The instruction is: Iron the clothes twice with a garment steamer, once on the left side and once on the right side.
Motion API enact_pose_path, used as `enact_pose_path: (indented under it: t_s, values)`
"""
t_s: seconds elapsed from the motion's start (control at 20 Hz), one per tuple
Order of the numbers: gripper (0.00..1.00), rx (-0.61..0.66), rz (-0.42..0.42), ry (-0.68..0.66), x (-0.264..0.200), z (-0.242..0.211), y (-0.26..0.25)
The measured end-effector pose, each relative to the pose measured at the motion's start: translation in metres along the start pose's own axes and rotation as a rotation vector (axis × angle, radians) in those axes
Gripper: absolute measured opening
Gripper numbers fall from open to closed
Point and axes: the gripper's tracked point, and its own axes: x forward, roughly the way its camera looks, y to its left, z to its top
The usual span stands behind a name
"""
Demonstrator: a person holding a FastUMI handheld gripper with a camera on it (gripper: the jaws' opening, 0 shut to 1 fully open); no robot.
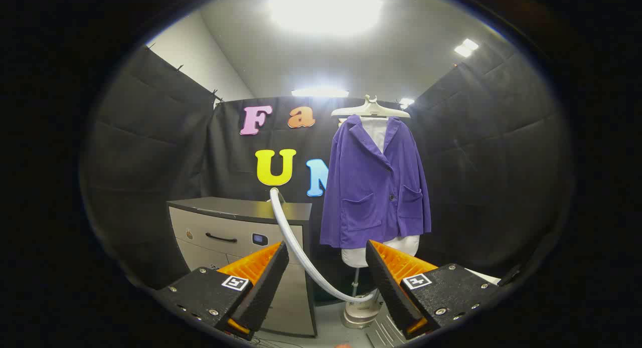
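A purple jacket (375, 182) hangs on a white hanger (370, 109) over a white mannequin torso (382, 251), beyond my fingers and a little right of the gap. The steamer's white hose (296, 242) curves from the cabinet top down to a pale base unit (360, 314) on the floor under the jacket. My gripper (327, 260) is open, with nothing between its orange-and-black fingers (265, 278). The steamer head is not clearly visible; a ribbed grey part (385, 332) lies low by the right finger.
A grey cabinet (235, 232) with a dark top and a drawer handle stands left of the jacket, close behind my left finger. Black cloth walls enclose the booth on all sides. Bright ceiling lights shine overhead.
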Motion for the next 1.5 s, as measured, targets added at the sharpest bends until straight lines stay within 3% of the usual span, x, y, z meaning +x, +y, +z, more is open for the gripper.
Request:
enact_pose_path:
  t_s: [0.85,1.2,1.5]
  values:
    - [0.95,0.000,-0.035,-0.027,0.000,0.013,-0.002]
    - [0.95,-0.015,-0.069,-0.089,0.033,0.057,-0.031]
    - [0.95,0.030,0.007,-0.054,0.080,0.084,-0.035]
